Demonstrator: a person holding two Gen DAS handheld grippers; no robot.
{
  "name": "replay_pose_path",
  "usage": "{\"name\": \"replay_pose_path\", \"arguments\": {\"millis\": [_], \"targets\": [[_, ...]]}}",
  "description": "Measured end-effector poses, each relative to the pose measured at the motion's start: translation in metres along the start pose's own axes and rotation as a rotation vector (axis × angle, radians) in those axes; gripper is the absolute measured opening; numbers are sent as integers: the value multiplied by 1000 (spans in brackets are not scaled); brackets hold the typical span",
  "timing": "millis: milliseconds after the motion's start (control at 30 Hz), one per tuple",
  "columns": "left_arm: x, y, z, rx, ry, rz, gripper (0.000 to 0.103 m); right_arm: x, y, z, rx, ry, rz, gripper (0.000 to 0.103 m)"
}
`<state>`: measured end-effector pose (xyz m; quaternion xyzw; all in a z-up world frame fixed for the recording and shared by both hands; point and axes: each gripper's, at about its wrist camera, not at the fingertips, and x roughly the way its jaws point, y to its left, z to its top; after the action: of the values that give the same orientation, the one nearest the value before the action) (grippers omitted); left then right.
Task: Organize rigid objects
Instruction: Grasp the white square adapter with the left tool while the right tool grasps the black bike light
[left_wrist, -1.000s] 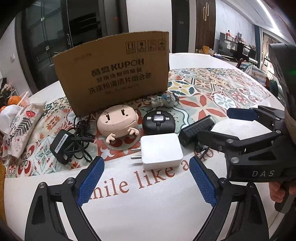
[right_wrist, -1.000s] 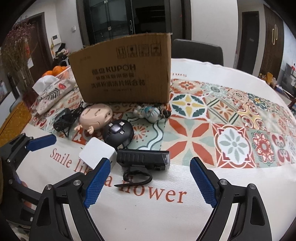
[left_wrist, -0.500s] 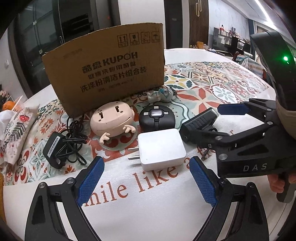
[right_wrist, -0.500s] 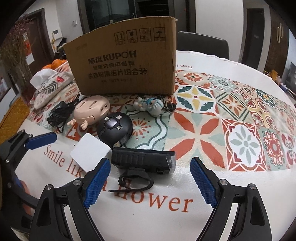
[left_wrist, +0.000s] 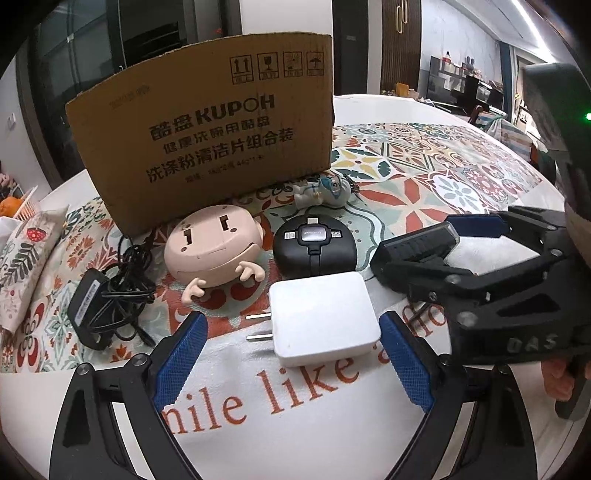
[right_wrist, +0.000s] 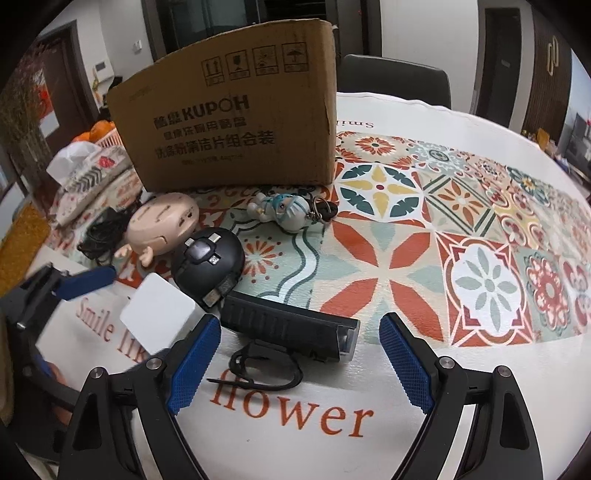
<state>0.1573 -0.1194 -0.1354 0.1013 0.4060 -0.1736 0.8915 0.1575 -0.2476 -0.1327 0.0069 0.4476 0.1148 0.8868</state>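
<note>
Meanwhile, sorting hardly begun: both grippers released.
Left gripper (left_wrist: 291, 354) frames white charger (left_wrist: 323, 317), right gripper (right_wrist: 299, 363) black light (right_wrist: 291, 328); cardboard box (left_wrist: 207, 147) awaits near table's (right_wrist: 480, 387) edge.

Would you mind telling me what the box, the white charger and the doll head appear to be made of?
Box: brown corrugated cardboard, matte, printed in black, with a frayed corner edge. White charger: probably hard plastic, smooth with a soft sheen and rounded corners, plus two metal prongs. Doll head: likely moulded plastic, matte beige, with visible seams.
</note>
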Motion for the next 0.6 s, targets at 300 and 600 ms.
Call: {"name": "replay_pose_path", "arguments": {"millis": [300,600], "targets": [[13,9,8,-74,26,-38,91,2,-3,2,66,-7,5,89],[7,21,0,-98,39,-51,70,9,2,1,90,25,-25,89]]}}
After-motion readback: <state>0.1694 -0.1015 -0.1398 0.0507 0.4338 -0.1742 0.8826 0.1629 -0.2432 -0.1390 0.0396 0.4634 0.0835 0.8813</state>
